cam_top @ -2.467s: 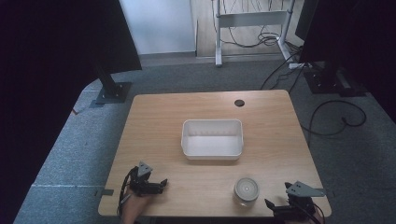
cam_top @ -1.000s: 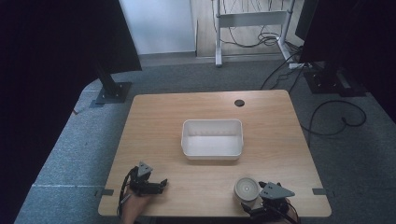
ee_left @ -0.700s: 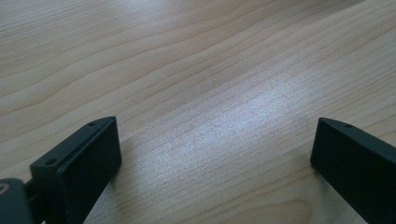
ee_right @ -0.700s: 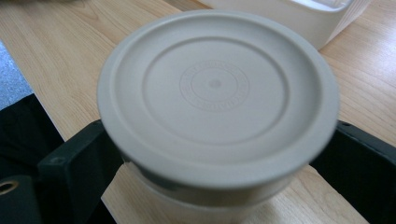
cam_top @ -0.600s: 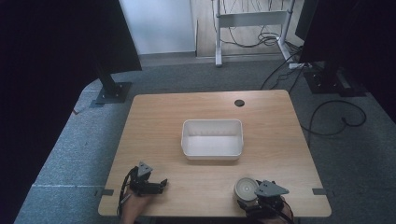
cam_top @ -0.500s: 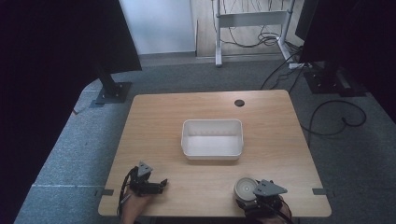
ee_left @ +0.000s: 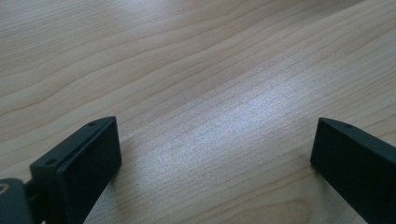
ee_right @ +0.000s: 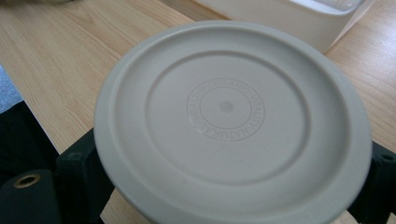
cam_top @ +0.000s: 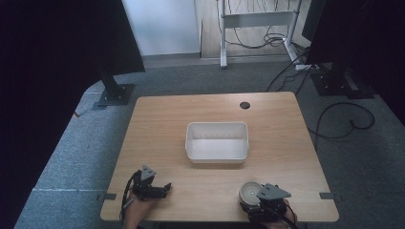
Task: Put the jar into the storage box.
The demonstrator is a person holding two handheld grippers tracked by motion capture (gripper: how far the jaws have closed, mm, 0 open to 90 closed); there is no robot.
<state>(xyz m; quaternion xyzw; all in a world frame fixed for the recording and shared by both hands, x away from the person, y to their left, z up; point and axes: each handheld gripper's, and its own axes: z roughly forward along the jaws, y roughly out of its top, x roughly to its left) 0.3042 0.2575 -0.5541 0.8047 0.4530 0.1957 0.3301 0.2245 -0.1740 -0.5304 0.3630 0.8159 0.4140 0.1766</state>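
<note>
Lid (cam_top: 250, 192) before tub (cam_top: 218, 142)

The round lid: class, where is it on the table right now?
In the high view the lid lies near the table's front edge on the right, in front of the white tub, with the right gripper at it.

A round, cream-coloured lidded container (cam_top: 250, 192) stands upright on the wooden surface (cam_top: 162, 124) at the lower right of the high view, close to the near edge. In the right gripper view its lid (ee_right: 229, 121) takes up most of the frame: a smooth disc with a raised outer rim, a sunken ring inside it, and a small circle of embossed lettering around a centre dot. A white rectangular bin (cam_top: 218, 141) sits open and empty at the middle of the high view, well apart from the container; its near wall (ee_right: 280, 18) crosses the top of the right gripper view behind the lid.
</note>
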